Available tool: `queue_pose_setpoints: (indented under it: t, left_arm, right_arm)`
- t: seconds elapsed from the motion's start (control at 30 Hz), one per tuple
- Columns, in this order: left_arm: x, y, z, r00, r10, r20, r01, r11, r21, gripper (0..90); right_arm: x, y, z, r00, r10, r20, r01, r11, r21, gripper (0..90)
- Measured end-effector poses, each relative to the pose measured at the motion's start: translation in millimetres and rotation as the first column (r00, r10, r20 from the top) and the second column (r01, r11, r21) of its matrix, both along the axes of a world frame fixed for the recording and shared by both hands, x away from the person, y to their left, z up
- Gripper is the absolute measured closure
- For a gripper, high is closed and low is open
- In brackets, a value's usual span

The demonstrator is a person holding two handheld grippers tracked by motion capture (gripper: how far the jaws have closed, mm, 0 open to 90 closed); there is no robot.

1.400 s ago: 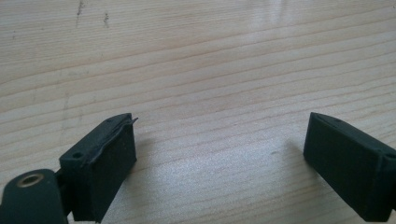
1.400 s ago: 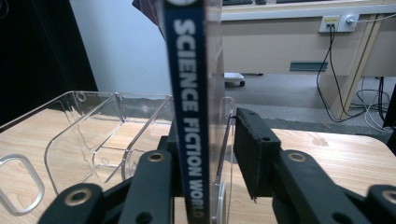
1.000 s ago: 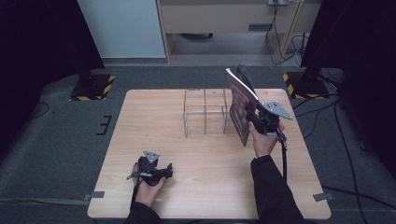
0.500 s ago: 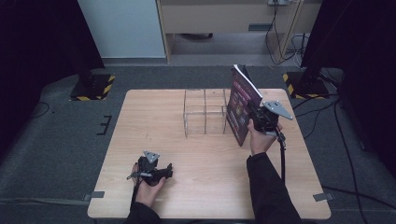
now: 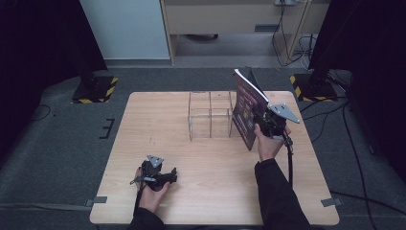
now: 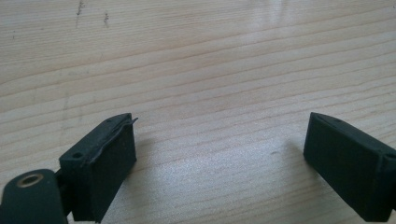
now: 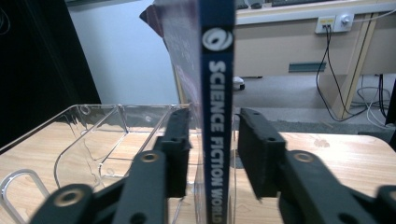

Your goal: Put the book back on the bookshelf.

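Note:
A magazine point(image 5: 245, 106) with a dark purple cover stands on edge at the right end of a clear acrylic rack point(image 5: 209, 115), leaning slightly. Its blue spine point(image 7: 217, 70) reads "Science Fiction World". My right gripper point(image 5: 262, 125) sits around that spine, and its jaws have just been opening. In the right gripper view the spine is between the jaws of my right gripper point(image 7: 217, 135), with a gap showing at the right pad, so it is open. My left gripper point(image 5: 168, 176) rests low over the table near the front left. My left gripper point(image 6: 219, 154) is open and holds nothing.
The wooden table point(image 5: 158, 124) is bare to the left of the rack. The rack's clear dividers point(image 7: 93, 135) lie just left of the magazine. Beyond the table are a cabinet, wall sockets with cables point(image 7: 331, 23) and striped stand bases point(image 5: 95, 88) on the floor.
The magazine's top has shifted only slightly while the right hand stays at its spine. The left hand and its gripper have not moved.

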State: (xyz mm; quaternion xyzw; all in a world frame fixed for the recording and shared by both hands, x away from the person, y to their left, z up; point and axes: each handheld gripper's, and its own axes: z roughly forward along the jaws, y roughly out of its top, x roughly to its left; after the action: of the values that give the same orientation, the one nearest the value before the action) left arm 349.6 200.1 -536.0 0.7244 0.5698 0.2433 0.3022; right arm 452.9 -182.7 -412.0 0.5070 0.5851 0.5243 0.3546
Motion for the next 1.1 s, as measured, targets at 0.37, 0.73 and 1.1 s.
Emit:
queue_pose_setpoints:
  t: [0.37, 0.73, 1.1]
  left_arm:
    - [0.0, 0.0, 0.0, 1.0000, 0.000, 0.000, 0.000, 1.0000, 0.000, 8.3]
    - [0.0, 0.0, 0.0, 1.0000, 0.000, 0.000, 0.000, 1.0000, 0.000, 8.3]
    - [0.0, 0.0, 0.0, 1.0000, 0.000, 0.000, 0.000, 1.0000, 0.000, 8.3]
  right_arm:
    - [-4.1, 0.6, 2.9, 0.9997, 0.010, 0.023, -0.010, 0.9998, -0.017, 47.7]
    - [-13.7, 3.6, 5.2, 0.9971, 0.075, 0.010, -0.075, 0.9966, -0.033, 28.7]
    - [-31.1, -12.9, -10.7, 0.9929, 0.097, -0.070, -0.102, 0.9922, -0.072, 15.5]
